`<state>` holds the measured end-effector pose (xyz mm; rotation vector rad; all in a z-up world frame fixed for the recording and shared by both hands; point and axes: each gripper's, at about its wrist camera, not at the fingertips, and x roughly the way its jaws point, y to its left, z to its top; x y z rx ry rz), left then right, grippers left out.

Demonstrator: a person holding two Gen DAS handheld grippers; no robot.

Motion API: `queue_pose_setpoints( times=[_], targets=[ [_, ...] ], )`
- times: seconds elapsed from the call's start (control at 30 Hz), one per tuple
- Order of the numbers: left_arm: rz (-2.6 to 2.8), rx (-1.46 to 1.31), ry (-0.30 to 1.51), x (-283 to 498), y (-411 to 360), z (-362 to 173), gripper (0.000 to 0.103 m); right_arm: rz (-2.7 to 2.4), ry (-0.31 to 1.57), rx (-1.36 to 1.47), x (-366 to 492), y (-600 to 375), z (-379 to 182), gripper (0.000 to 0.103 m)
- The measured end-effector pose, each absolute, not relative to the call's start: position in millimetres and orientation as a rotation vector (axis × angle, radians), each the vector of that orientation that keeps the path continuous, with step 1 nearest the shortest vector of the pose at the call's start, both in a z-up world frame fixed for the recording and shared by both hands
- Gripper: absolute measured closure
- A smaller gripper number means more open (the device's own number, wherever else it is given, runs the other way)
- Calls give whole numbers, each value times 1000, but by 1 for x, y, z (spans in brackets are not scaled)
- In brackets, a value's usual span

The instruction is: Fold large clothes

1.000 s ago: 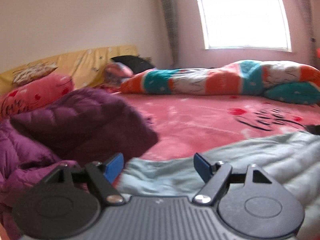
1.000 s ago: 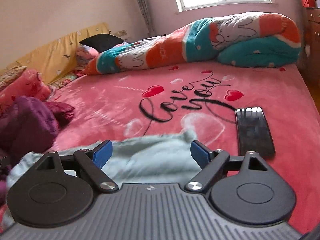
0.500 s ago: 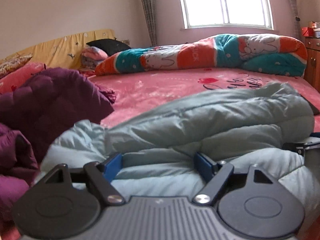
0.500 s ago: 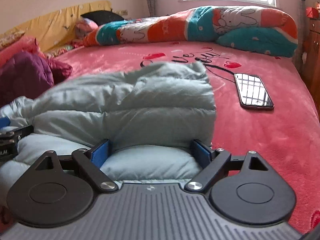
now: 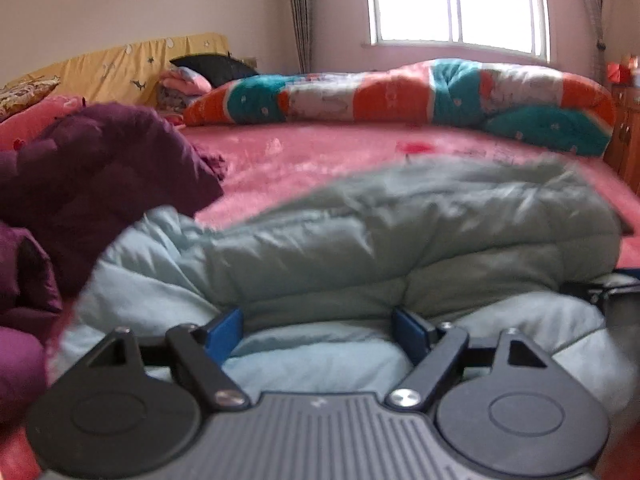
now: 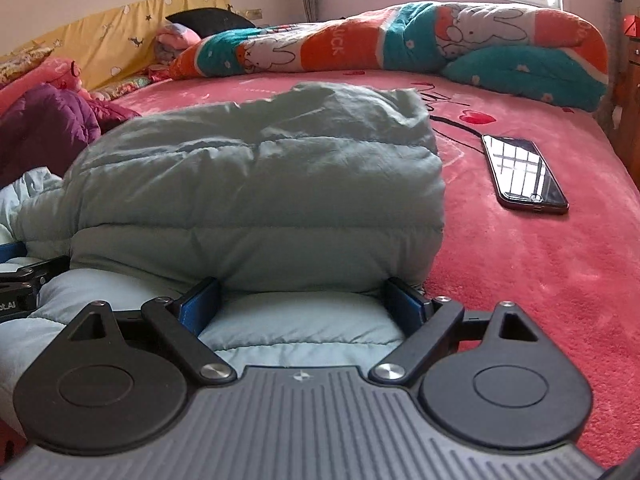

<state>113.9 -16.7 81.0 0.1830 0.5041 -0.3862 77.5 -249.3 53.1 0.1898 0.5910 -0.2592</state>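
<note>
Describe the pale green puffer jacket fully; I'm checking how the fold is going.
The pale green puffer jacket is quilted in puffy horizontal bands, of thin, slightly shiny fabric with a lighter blue-white lining showing underneath. It lies doubled over on the pink bedspread, its upper layer resting bulkily on the lower. A purple jacket lies by its left end. The right tongs and left tongs stand wide at its near fold, straddling padding.

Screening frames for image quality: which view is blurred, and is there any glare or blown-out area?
Left wrist view: motion-blurred, the pale green jacket and quilt smeared; window blown out. Right wrist view: sharp; the phone screen mirrors the window; fisheye bends the bed edges.
</note>
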Motion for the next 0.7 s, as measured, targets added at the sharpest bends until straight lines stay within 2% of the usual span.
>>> queue_pose_setpoints(
  times=[0.2,0.3,0.53,0.7],
  targets=[
    [-339,111,495,97,24,115,22,-246,519,273,48,-267,81,0],
    [-286,16,565,109,58,123,21,-247,509,334,35,-287,93,0],
    [-262,-140,725,151,111,109,21,-154,547,706,28,-366,72,0],
    [-327,-197,821,171,119,84,21,-31,566,807,40,-387,51,0]
  ],
)
